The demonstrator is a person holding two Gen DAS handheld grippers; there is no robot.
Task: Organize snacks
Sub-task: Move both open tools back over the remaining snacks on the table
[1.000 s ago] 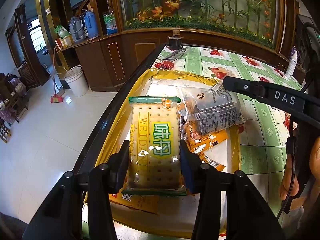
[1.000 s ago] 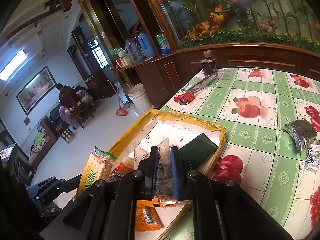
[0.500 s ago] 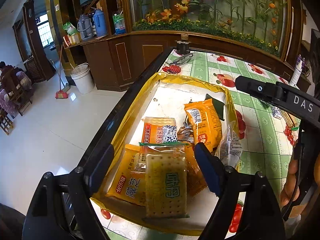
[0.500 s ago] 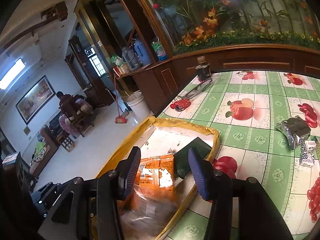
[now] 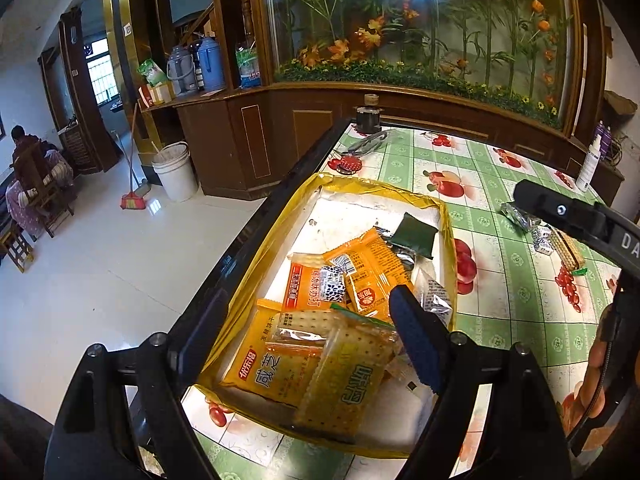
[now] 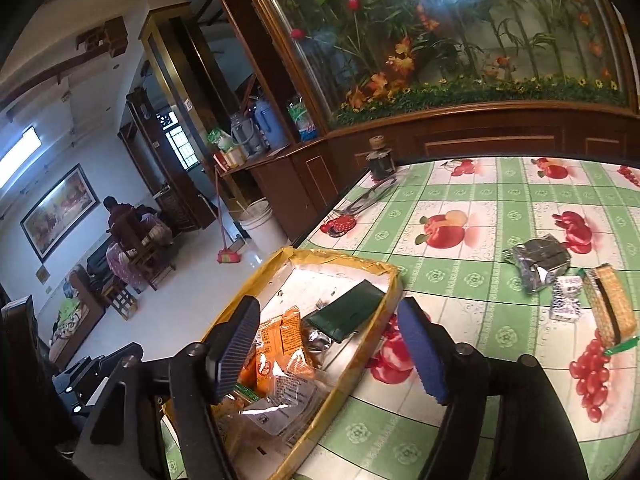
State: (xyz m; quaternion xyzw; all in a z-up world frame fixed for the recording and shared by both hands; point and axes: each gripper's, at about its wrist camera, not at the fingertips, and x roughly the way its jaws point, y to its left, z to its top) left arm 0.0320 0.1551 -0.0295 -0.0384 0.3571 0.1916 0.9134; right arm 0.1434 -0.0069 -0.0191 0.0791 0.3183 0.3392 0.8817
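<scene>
A shallow box with a yellow taped rim [image 5: 447, 216] [image 6: 396, 276] sits at the table's left edge and holds several snack packs. My left gripper [image 5: 308, 340] hovers open above its near end. Just below lies a cracker pack with a green label [image 5: 344, 384], on top of an orange pack [image 5: 272, 364]. Further in are orange packets [image 5: 368, 268] and a dark green packet [image 5: 414, 234] [image 6: 352, 312]. My right gripper [image 6: 328, 348] is over the box's near right side, its jaws opening with nothing between them. A clear packet [image 6: 276, 404] rests in the box beneath it.
Loose on the fruit-print tablecloth to the right are a silver packet [image 6: 538, 260], a small white packet [image 6: 566, 300] and a wafer pack [image 6: 610, 308]. A dark jar [image 5: 368, 118] and a red spotted utensil [image 5: 346, 164] lie at the far end. The floor drops off left of the table.
The left gripper opened and let go of the cracker pack, which now lies in the box. The right gripper released the clear packet into the box. Both grippers drew up and back.
</scene>
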